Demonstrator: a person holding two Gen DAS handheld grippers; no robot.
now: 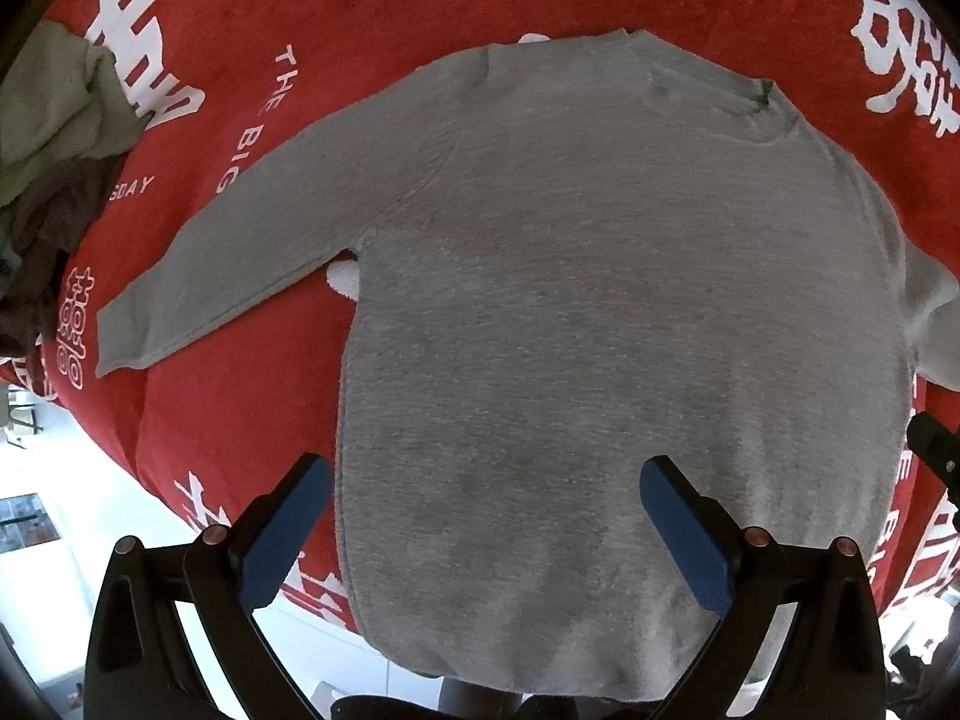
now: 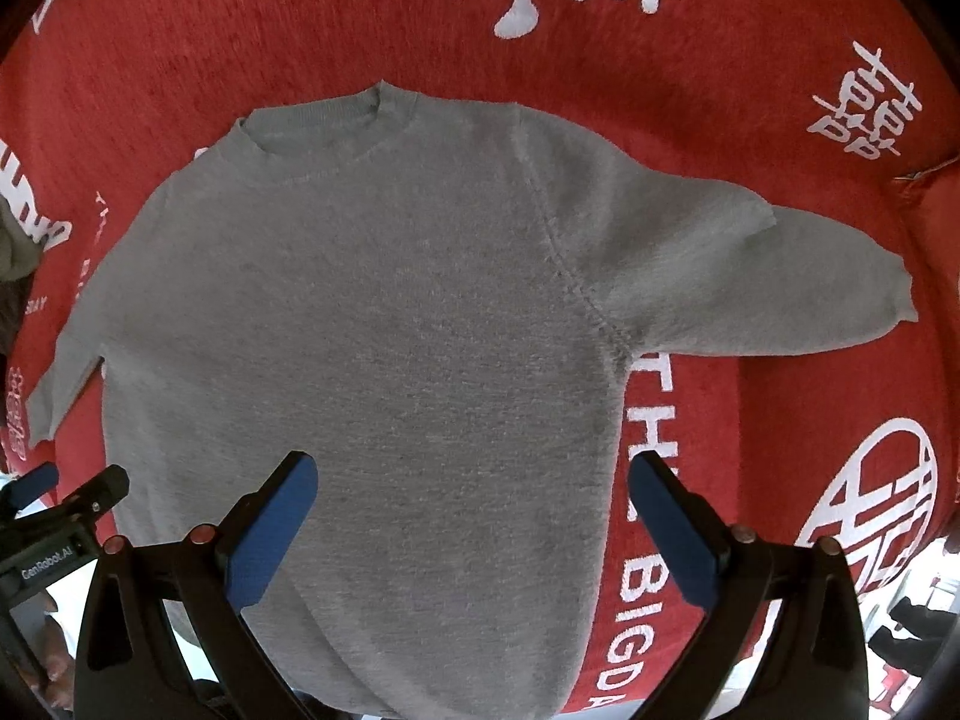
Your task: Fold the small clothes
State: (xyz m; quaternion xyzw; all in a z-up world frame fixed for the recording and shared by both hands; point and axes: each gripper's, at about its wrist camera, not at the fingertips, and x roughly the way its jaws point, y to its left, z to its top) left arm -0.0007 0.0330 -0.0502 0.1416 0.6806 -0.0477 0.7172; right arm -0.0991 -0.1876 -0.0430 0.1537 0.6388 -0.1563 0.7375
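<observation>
Left gripper (image 1: 483, 483): jaws spread wide, nothing between the blue pads (image 1: 288, 531). It hovers above the lower body of the grey sweater (image 1: 600, 312), near the hem; contact with the fabric cannot be confirmed.

Right gripper (image 2: 471, 480): jaws likewise spread wide and empty, blue pads (image 2: 270, 531) exposed. It sits over the lower right portion of the same garment, its right finger above the red cloth (image 2: 750, 90) just beside the sweater's side edge. The left gripper's body shows at the left margin of the right wrist view, marked "GenRobot.AI".

Sweater: lies flat and unfolded on the red cloth that covers the bench, hem nearest the cameras and overhanging the near edge, neckline (image 2: 336, 126) farthest. The body appears smooth. The left sleeve (image 1: 240, 258) extends outward and downward, flat, cuff near the bench's left edge. The right sleeve (image 2: 780, 276) extends outward and shows a fold or crease midway along its upper edge.

Red cloth: printed with large white characters and the words "THE BIG DAY".

Far left: a heap of other clothes (image 1: 54, 150), olive and dark brown, crumpled, well apart from the sweater's body and near the left cuff.
</observation>
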